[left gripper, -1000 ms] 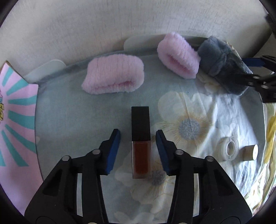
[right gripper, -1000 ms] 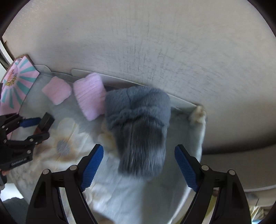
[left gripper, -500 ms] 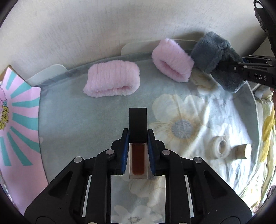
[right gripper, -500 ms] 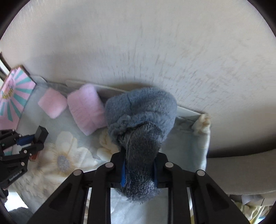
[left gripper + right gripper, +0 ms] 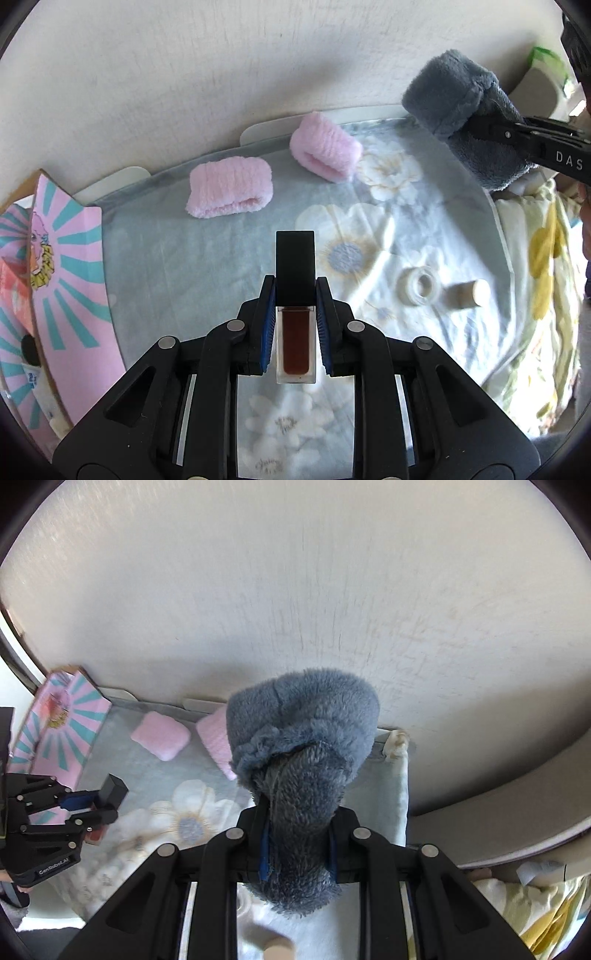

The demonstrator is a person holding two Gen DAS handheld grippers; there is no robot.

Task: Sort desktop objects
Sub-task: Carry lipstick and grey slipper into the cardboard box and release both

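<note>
My left gripper [image 5: 295,291] is shut on a square lip-gloss bottle [image 5: 295,332] with dark red liquid and a black cap [image 5: 295,258], held above the floral cloth. My right gripper [image 5: 297,827] is shut on a fluffy grey cloth roll [image 5: 303,746], lifted off the table; it also shows at the upper right of the left wrist view [image 5: 461,110]. Two pink fluffy rolls [image 5: 229,190] [image 5: 325,147] lie near the wall. The left gripper with the bottle shows in the right wrist view [image 5: 85,805].
A pink and teal printed box [image 5: 62,266] stands at the left edge. A roll of white tape [image 5: 419,285] and a small wooden cylinder [image 5: 469,293] lie on the floral cloth [image 5: 184,266] at the right. The wall [image 5: 221,74] runs close behind.
Both grippers closed, the left on the lip-gloss bottle and the right on the grey roll. Both have since lifted their objects off the table.
</note>
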